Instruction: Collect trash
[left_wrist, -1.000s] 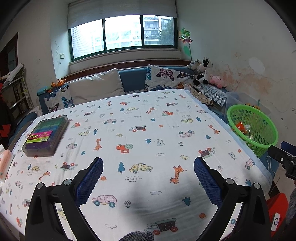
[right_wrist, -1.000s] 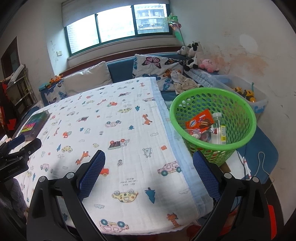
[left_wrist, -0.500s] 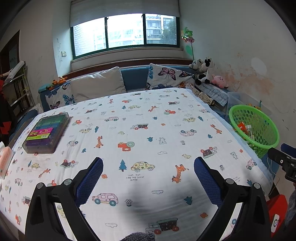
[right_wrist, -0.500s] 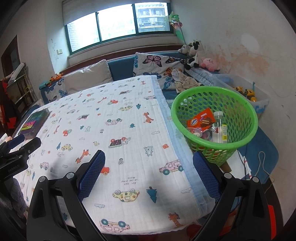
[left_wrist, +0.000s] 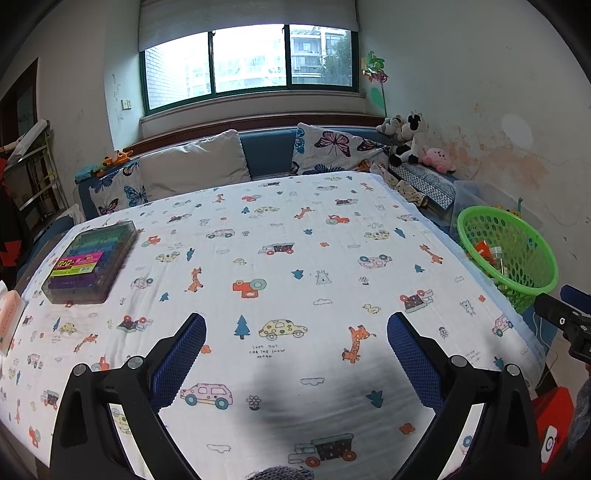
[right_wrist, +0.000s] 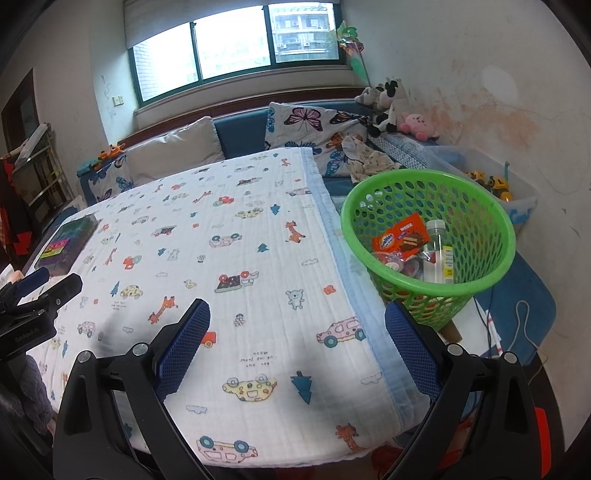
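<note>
Left gripper (left_wrist: 295, 354): two black, angular finger arms are showing, each with a triangular cut-out near its base and two round silver screw heads on its upper edge. Blue pads (left_wrist: 179, 360) with a fine mesh texture are lining the inner faces of the fingers. Right gripper (right_wrist: 295, 349): the same black arms, silver screws and blue textured pads (right_wrist: 183, 349) are appearing. In the right wrist view, the left gripper's black body is bearing small pale lettering, too small to read, and a dark knitted sleeve (right_wrist: 22, 391) is showing just below it
</note>
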